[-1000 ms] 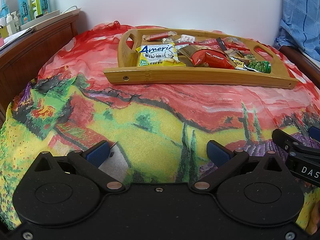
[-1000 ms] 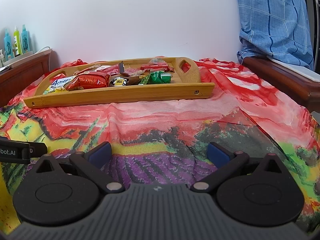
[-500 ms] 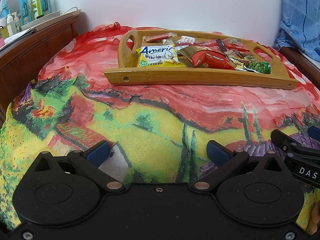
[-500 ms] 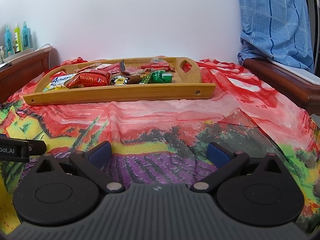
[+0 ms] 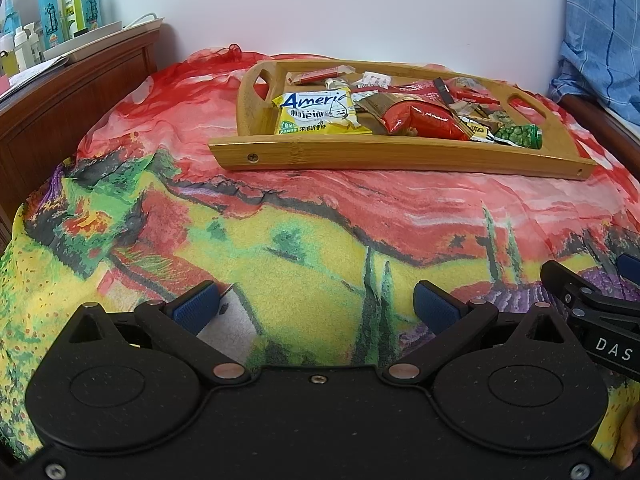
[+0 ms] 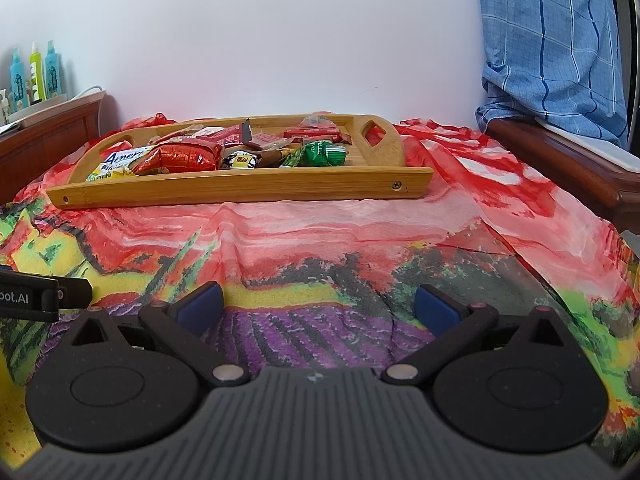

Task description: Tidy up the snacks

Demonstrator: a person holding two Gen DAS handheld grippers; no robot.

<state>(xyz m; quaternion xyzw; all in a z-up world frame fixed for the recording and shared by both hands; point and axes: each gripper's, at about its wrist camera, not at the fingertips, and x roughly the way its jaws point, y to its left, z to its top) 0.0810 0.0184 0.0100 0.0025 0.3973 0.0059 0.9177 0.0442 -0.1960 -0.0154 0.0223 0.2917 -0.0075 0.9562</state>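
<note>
A landscape-print cloth (image 5: 304, 240) in red, yellow and purple covered the surface, with a white wall (image 6: 280, 40) behind and bottles (image 5: 68, 8) on a wooden ledge at left. The bamboo tray (image 5: 400, 156) held the snack packets (image 5: 320, 114) (yellow, red, green). The left gripper (image 5: 316, 306) and right gripper (image 6: 318, 306) hovered low, well short of the tray, fingers apart and empty.

Wood tray (image 5: 400, 156); glossy foil packet (image 5: 424, 118); cloth cover (image 5: 280, 240).
</note>
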